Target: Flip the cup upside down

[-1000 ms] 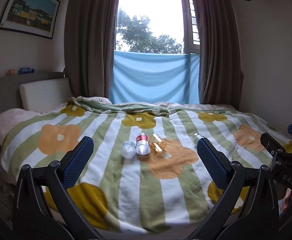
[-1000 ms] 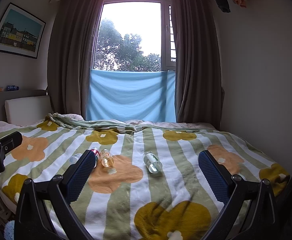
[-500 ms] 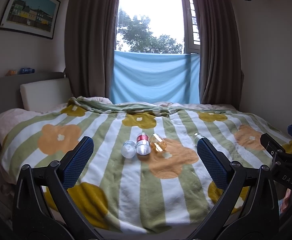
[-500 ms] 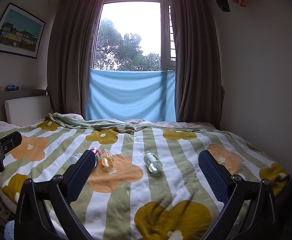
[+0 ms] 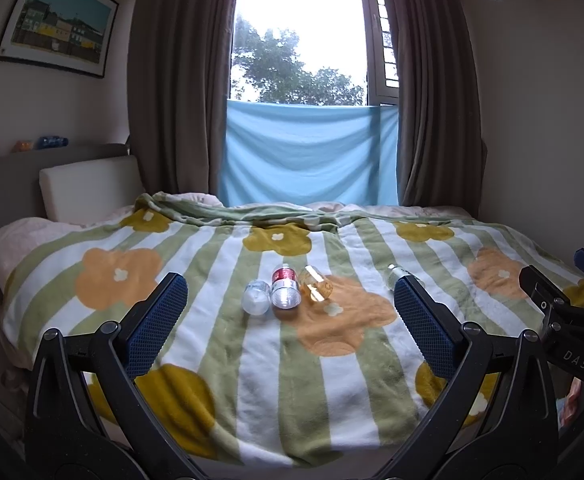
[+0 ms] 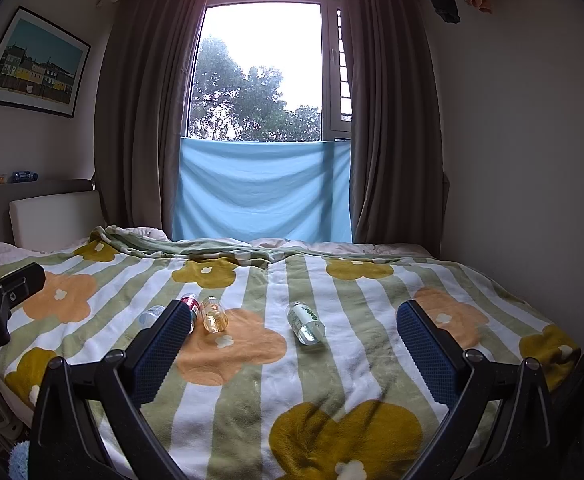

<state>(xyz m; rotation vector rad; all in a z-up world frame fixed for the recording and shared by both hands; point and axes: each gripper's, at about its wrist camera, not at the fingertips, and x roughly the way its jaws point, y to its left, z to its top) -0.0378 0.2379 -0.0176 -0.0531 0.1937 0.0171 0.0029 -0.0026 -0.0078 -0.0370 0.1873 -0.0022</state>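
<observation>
Several small cups lie on their sides on the flowered blanket (image 5: 219, 344). In the left wrist view a clear cup (image 5: 255, 298), a red-labelled cup (image 5: 285, 290) and an amber cup (image 5: 315, 289) lie together; a green-printed cup (image 5: 396, 271) is partly hidden behind my right finger. In the right wrist view the amber cup (image 6: 214, 314) and the green-printed cup (image 6: 306, 323) show clearly; the red cup (image 6: 189, 302) and the clear cup (image 6: 151, 315) lie behind my left finger. My left gripper (image 5: 289, 298) and right gripper (image 6: 289, 328) are open, empty and well short of the cups.
The bed's near edge (image 5: 251, 456) lies just ahead of the grippers. A white headboard cushion (image 5: 87, 186) stands at the left, curtains (image 5: 175, 80) and a blue cloth (image 5: 308, 152) at the window behind. The other gripper shows at the frame edge (image 5: 564, 320).
</observation>
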